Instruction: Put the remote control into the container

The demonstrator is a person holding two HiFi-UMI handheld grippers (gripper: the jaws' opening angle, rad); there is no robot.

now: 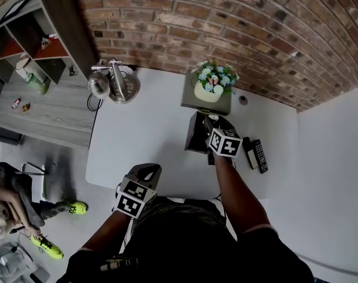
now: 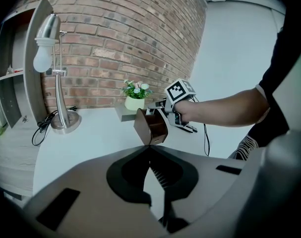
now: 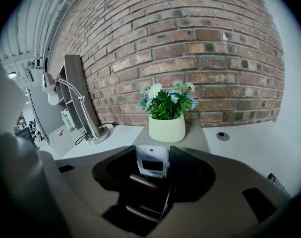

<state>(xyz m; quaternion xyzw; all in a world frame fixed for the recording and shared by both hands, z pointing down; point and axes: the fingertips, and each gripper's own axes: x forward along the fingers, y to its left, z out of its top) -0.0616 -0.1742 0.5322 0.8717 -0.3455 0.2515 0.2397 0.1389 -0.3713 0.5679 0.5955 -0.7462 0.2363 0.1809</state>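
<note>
With our right gripper [image 3: 153,151] clamped on the white remote control [image 3: 151,165], upright at the brown container [image 3: 146,195] mouth, we should centre it, lower straight and only then release; our left gripper [image 2: 150,148] hangs closed and empty.

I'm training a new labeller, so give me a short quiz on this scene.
1. What is between the right gripper's jaws? A) a white remote B) a flower C) nothing
2. True or false: the black remote lies in the container.
3. Which gripper holds nothing?
Key: 1 A. 2 False: it lies on the table, beside the container. 3 The left gripper, whose jaws are together.
</note>
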